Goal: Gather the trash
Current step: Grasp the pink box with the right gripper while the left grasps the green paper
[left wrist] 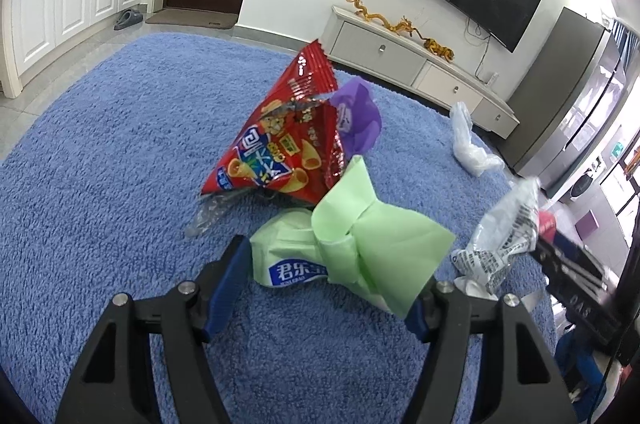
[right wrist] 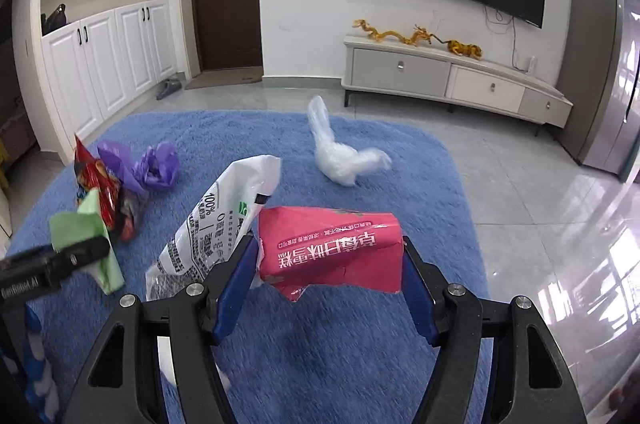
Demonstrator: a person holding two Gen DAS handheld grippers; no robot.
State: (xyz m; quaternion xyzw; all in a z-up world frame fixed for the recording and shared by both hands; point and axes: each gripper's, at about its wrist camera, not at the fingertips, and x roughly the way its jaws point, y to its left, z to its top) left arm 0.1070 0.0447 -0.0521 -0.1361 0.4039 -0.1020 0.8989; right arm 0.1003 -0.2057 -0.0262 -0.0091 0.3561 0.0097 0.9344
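Note:
In the left wrist view my left gripper point(left wrist: 332, 264) is shut on a bundle of trash: a light green wrapper point(left wrist: 360, 244) between the fingers, with a red snack bag point(left wrist: 280, 144) and a purple wrapper point(left wrist: 356, 112) sticking up beyond it. The bundle also shows in the right wrist view point(right wrist: 96, 220). In the right wrist view my right gripper point(right wrist: 330, 264) is shut on a pink wrapper point(right wrist: 332, 256) and a white printed bag point(right wrist: 216, 224), held above the blue rug point(right wrist: 360, 344). A clear plastic bag point(right wrist: 344, 156) lies loose on the rug ahead.
The blue rug point(left wrist: 100, 164) covers the floor. A white TV cabinet point(right wrist: 452, 76) with gold dragon figures stands against the far wall under a TV. White cupboards point(right wrist: 108, 64) and a brown door are at left. A grey fridge point(right wrist: 600, 64) stands at right on glossy tiles.

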